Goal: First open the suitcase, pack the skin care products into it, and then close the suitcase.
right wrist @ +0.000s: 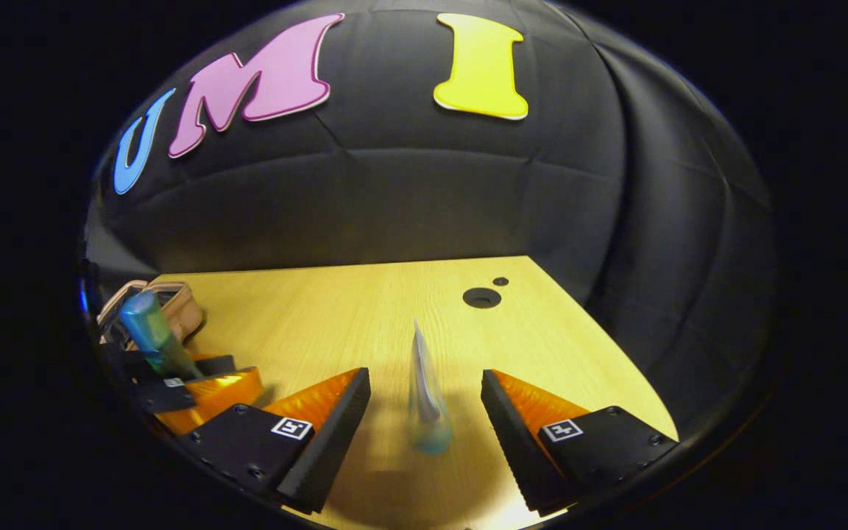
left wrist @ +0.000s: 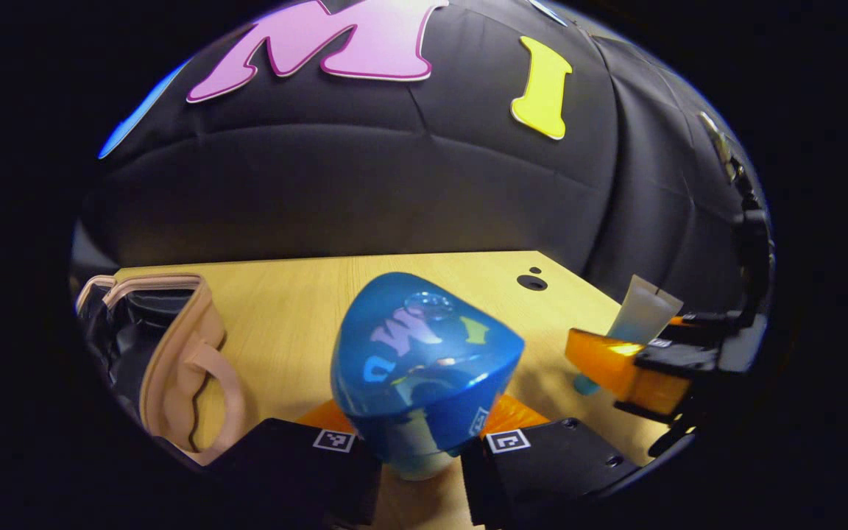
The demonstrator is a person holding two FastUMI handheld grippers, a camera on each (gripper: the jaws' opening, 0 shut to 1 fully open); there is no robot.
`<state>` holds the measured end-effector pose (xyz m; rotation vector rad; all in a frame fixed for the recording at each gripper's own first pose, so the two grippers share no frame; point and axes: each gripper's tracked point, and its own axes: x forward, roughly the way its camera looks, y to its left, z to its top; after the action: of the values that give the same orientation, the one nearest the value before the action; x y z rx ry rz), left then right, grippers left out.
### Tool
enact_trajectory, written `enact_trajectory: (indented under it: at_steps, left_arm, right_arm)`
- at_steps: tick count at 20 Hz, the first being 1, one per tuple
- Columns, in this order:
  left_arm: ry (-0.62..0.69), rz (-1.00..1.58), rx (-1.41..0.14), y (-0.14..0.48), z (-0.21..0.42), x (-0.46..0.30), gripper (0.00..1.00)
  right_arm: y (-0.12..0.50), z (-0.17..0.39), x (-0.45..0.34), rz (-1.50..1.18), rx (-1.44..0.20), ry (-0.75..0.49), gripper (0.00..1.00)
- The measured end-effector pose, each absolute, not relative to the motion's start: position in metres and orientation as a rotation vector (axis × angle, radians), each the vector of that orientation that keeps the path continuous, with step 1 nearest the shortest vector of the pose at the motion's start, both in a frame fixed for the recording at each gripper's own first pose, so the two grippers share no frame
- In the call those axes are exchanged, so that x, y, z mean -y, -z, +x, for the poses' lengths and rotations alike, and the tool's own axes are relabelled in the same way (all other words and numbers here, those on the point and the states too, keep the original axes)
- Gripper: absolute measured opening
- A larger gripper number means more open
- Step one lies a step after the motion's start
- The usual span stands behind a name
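My left gripper point(left wrist: 421, 450) is shut on a glossy blue bottle point(left wrist: 424, 361), which it holds above the wooden table point(left wrist: 299, 309), tilted toward the camera. The beige suitcase point(left wrist: 177, 353) lies open at the left and shows a black lining. In the right gripper view a pale tube point(right wrist: 424, 397) stands on its blue cap on the table. My right gripper point(right wrist: 424, 375) is open, its fingers wide apart on either side of the tube and not touching it. That view also shows the blue bottle point(right wrist: 148, 331) and the suitcase point(right wrist: 170, 309) at far left.
Two round holes point(right wrist: 481, 297) sit in the table near its far right corner. The black cloth wall closes off the back and right. Bare tabletop point(right wrist: 336, 316) lies between the suitcase and the tube.
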<state>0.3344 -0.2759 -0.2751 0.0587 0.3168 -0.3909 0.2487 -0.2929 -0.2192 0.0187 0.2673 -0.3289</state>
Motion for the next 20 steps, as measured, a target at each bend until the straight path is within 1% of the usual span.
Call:
enact_trajectory:
  at_steps: [3,6,7,8,9,11,12,13,14,15,17,18,19,20]
  left_arm:
    - [0.381,0.030,-0.283,0.245,0.317,0.261,0.50]
    - [0.357,0.004,-0.263,0.223,0.300,0.238,0.50]
    - [0.340,-0.009,-0.269,0.220,0.296,0.228,0.49]
    - [0.320,-0.022,-0.269,0.215,0.294,0.214,0.49]
    - [0.296,-0.033,-0.267,0.211,0.292,0.200,0.50]
    - [0.220,-0.032,-0.251,0.205,0.289,0.161,0.50]
    - [0.179,-0.035,-0.247,0.201,0.287,0.141,0.50]
    - [0.143,-0.046,-0.244,0.194,0.283,0.120,0.50]
    - [0.111,-0.057,-0.236,0.187,0.282,0.100,0.50]
    - [0.079,-0.066,-0.243,0.181,0.279,0.078,0.50]
    - [0.019,-0.092,-0.260,0.168,0.276,0.031,0.50]
    - [-0.008,-0.080,-0.276,0.166,0.275,0.007,0.46]
    - [-0.024,-0.048,-0.312,0.170,0.274,-0.016,0.50]
    - [-0.029,-0.011,-0.357,0.176,0.277,-0.035,0.49]
  right_arm:
    - [0.231,0.258,0.294,0.025,-0.289,0.338,0.96]
    - [0.239,0.260,0.290,-0.024,-0.320,0.318,0.60]
    - [0.239,0.264,0.286,-0.034,-0.312,0.298,0.39]
    - [0.241,0.261,0.283,-0.043,-0.326,0.290,0.31]
    - [0.240,0.257,0.280,-0.050,-0.337,0.287,0.36]
    - [0.230,0.247,0.268,-0.058,-0.341,0.278,0.28]
    - [0.216,0.242,0.258,-0.070,-0.321,0.266,0.33]
    - [0.199,0.238,0.247,-0.082,-0.291,0.255,0.33]
    - [0.182,0.232,0.233,-0.090,-0.263,0.236,0.38]
    - [0.169,0.225,0.221,-0.094,-0.250,0.219,0.33]
    - [0.143,0.209,0.181,-0.085,-0.226,0.170,0.32]
    - [0.134,0.205,0.164,-0.080,-0.220,0.150,0.33]
    - [0.125,0.198,0.146,-0.073,-0.215,0.130,0.32]
    - [0.118,0.193,0.129,-0.060,-0.214,0.111,0.32]
